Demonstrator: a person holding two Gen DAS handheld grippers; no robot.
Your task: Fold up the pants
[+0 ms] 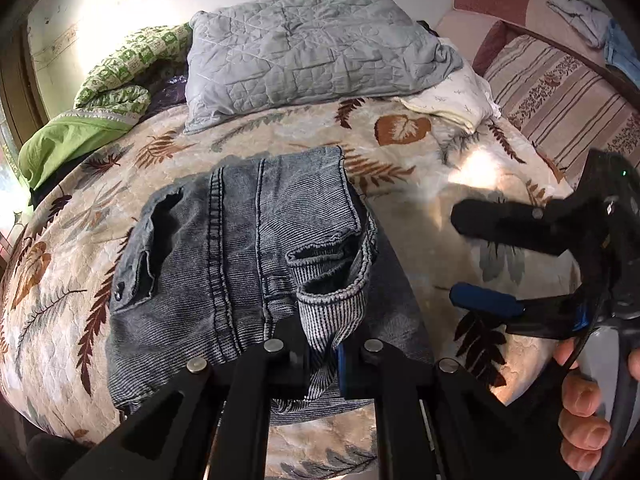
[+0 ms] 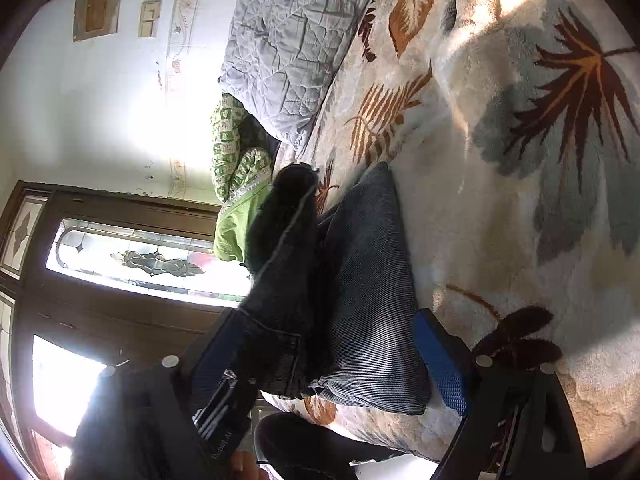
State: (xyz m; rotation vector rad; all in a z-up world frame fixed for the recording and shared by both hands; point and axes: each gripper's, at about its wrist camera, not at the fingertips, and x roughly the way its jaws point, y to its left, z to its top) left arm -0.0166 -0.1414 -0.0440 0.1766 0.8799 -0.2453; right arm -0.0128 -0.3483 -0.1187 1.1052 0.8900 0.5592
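Note:
Grey-blue denim pants (image 1: 240, 264) lie folded into a compact stack on the leaf-patterned bed cover (image 1: 400, 148). My left gripper (image 1: 322, 356) is shut on the ribbed cuff of the pants at the stack's near edge. My right gripper (image 1: 468, 256) is open to the right of the stack, with nothing between its fingers. In the right wrist view the folded pants (image 2: 360, 292) lie between my right gripper's spread fingers (image 2: 320, 364), and the left gripper's dark body rises beside them.
A grey quilted pillow (image 1: 312, 56) and a green patterned blanket (image 1: 116, 88) lie at the head of the bed. A striped cushion (image 1: 560, 100) sits at the right. A glass-panelled door (image 2: 120, 264) stands beyond the bed's edge.

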